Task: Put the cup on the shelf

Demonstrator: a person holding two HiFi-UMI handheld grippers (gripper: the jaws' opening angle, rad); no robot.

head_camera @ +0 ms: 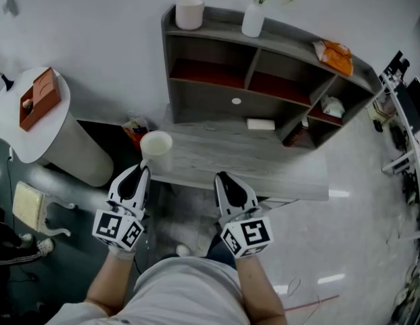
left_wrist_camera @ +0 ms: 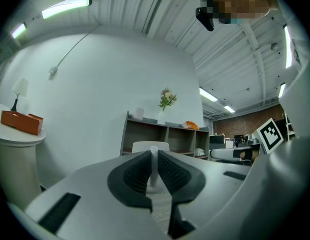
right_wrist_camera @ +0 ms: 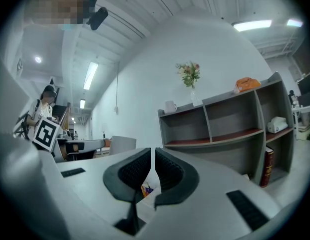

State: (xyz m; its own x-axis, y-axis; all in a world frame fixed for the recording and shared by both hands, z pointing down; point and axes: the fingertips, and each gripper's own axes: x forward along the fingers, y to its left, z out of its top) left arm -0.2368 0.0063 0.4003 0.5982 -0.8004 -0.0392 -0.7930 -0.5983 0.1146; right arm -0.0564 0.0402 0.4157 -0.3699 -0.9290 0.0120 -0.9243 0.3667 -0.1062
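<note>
A white cup [head_camera: 156,146] stands on the front left corner of the grey table [head_camera: 264,164]. My left gripper [head_camera: 143,168] is shut on the cup's handle at its near side. In the left gripper view the thin white handle [left_wrist_camera: 153,165] sits pinched between the pads, with the cup's body [left_wrist_camera: 150,146] just beyond. The grey shelf [head_camera: 213,90] stands at the back of the table. To the right, at the table's front edge, my right gripper [head_camera: 222,177] is shut with nothing in it; in its own view the right gripper [right_wrist_camera: 152,166] shows only a slit between the pads.
On top of the shelf stand a white mug [head_camera: 189,13], a white vase with flowers [head_camera: 253,19] and an orange packet [head_camera: 335,55]. A white box [head_camera: 260,123] and a book [head_camera: 295,133] lie lower. A round white table [head_camera: 34,114] with a brown box [head_camera: 39,99] stands left.
</note>
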